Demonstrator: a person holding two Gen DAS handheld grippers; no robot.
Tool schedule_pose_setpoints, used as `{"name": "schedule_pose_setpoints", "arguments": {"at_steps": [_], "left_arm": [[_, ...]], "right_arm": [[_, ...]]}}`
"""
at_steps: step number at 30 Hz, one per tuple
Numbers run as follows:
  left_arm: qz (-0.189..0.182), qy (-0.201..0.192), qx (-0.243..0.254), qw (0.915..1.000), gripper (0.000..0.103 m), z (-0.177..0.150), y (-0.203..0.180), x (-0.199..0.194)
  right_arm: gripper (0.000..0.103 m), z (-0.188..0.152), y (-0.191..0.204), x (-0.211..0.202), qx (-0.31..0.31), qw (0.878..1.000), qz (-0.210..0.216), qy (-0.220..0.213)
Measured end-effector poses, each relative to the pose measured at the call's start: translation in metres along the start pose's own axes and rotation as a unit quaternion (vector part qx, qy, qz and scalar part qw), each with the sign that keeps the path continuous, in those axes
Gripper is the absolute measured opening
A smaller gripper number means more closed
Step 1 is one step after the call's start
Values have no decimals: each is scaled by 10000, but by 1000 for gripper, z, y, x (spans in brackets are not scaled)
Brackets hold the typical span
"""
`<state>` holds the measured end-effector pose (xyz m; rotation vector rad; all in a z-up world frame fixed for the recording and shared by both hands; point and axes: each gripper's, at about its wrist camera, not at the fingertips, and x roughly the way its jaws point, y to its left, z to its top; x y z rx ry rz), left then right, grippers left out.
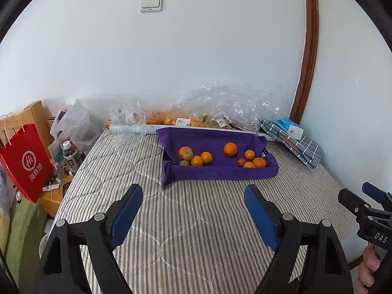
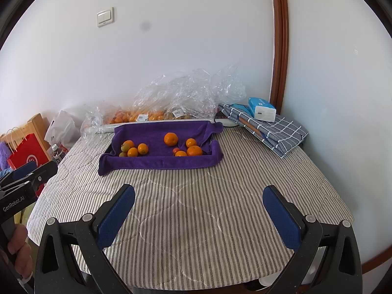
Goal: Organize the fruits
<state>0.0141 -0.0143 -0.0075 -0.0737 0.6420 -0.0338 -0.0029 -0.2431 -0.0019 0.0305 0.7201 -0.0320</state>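
Left wrist view: both tools (image 1: 193, 199) (image 2: 198, 202) gape wide; purple tray (image 1: 220, 171) lies crosswise.

A white wall (image 1: 196, 54) is filling the background, with a light switch (image 1: 151, 3) mounted high on it. A curved brown wooden trim (image 1: 309, 49) is running down the wall at right. The desk (image 1: 186, 210) is wearing a grey-and-white striped quilted cover (image 2: 196, 196) and is sitting against the wall. Daylight is falling evenly, casting soft shadows. At left, a wooden side table (image 1: 50, 198) is standing beside the desk, with a wooden chair back (image 1: 34, 115) behind it and a red paper bag (image 1: 27, 161) leaning there.
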Motion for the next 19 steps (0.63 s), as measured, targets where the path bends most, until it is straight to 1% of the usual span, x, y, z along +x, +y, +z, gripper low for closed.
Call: {"name": "schedule_pose_setpoints", "arguments": {"at_steps": [13, 19], "left_arm": [[0, -8, -2, 10000, 84, 0, 0, 0], [25, 49, -48, 10000, 85, 0, 2, 4]], "right_arm": [[103, 0, 1, 1, 10, 10000, 20, 11], [103, 0, 1, 5, 8, 10000, 18, 32]]}}
